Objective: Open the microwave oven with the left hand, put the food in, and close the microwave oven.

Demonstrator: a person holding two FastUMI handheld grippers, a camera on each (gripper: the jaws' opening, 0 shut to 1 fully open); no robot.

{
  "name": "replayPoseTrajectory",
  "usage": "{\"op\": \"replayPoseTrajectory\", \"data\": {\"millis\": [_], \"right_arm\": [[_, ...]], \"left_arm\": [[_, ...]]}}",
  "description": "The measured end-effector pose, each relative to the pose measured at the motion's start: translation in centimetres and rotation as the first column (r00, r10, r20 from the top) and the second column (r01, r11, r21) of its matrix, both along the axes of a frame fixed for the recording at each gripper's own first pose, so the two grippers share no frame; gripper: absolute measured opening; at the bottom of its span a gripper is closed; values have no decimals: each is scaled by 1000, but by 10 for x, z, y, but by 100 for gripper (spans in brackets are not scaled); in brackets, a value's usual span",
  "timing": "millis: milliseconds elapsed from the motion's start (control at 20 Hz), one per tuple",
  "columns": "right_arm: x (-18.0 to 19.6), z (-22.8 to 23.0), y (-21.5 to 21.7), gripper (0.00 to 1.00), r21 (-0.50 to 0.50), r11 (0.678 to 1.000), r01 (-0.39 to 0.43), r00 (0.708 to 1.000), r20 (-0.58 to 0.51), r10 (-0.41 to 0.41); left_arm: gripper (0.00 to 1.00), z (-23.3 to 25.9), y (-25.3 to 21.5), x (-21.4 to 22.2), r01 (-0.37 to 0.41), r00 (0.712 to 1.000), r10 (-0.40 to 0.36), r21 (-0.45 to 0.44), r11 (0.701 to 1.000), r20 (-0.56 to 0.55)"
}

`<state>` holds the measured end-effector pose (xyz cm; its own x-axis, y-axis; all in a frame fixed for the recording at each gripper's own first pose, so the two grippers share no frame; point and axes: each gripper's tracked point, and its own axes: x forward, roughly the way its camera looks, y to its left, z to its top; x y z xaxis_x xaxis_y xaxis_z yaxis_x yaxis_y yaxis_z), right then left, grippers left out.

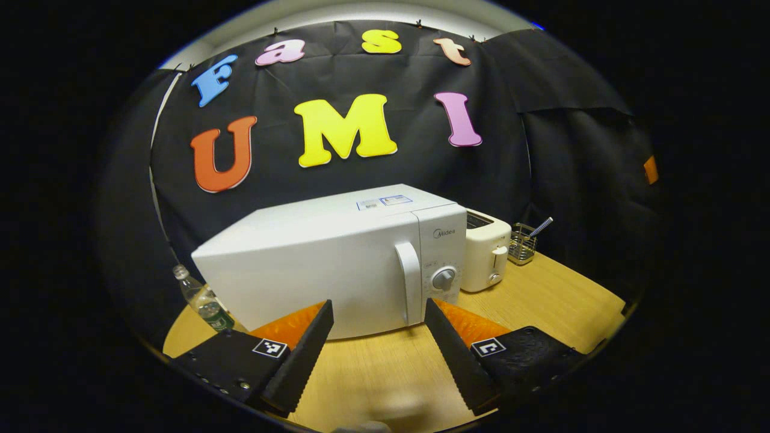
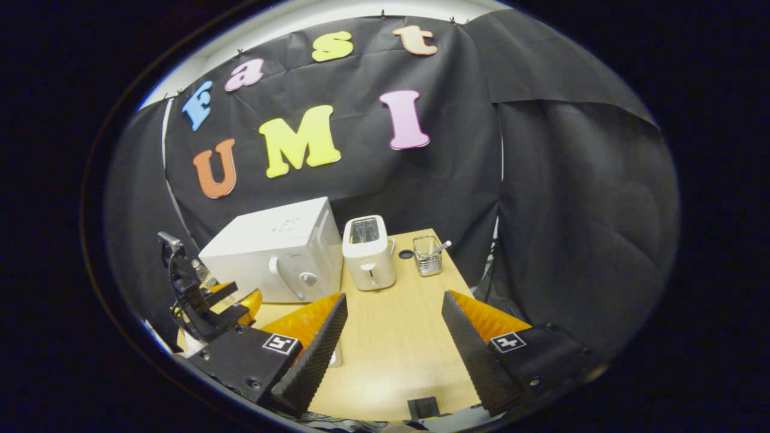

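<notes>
Centrally, in the left gripper view, a white microwave oven [image 1: 337, 264] stands on a light wooden tabletop [image 1: 385, 373], set toward the table's back edge and left side, close against the black cloth wall. Its door is closed, with a vertical white handle [image 1: 409, 282] near the door's right side and a round grey dial [image 1: 444, 279] on the control panel just right of the handle. Just beside the microwave's right side stands a white toaster [image 1: 486, 255], and past that, near the back right corner of the tabletop, a small wire basket [image 1: 522, 243] holds a metal utensil [image 1: 540, 227] that leans out of it. A clear plastic bottle [image 1: 201, 299] stands at the left edge of the tabletop, beside the microwave's left end. The left gripper [image 1: 379, 319] hovers in front of the microwave door, its two fingers spread wide apart with nothing between them, clear of the handle. In the right gripper view, the same microwave oven [image 2: 271, 258] appears farther off at the left, with the toaster [image 2: 368, 252] and wire basket [image 2: 427, 255] in a row along the back edge. The right gripper [image 2: 394, 313] is over the front of the tabletop [image 2: 397, 349], its fingers likewise spread and empty. The left gripper [image 2: 225, 300] also appears at the left of this view, near the microwave's front.
</notes>
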<state>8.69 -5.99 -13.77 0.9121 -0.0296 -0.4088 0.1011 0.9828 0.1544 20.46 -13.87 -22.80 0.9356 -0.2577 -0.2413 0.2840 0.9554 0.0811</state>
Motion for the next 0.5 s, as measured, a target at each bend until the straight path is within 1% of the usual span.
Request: {"op": "replayPoseTrajectory", "data": {"millis": [100,200,350,400,500], "right_arm": [[-6,2,11,100,-5,1000,-18,1000,9,18],[-9,3,23,100,-15,999,-39,999,15,39],[-17,2,42,100,-31,997,-69,997,22,70],[-19,3,48,91,-35,996,-79,996,25,80],[-22,4,62,91,-47,994,-96,994,37,98]], "left_arm": [[95,15,4,-19,-11,1000,11,-16,1000,11],[95,35,17,-41,-44,999,45,-41,998,17],[95,66,32,-71,-63,997,65,-56,996,38],[95,76,36,-84,-59,997,62,-72,996,40],[95,94,43,-103,-46,998,50,-106,993,36]]}}
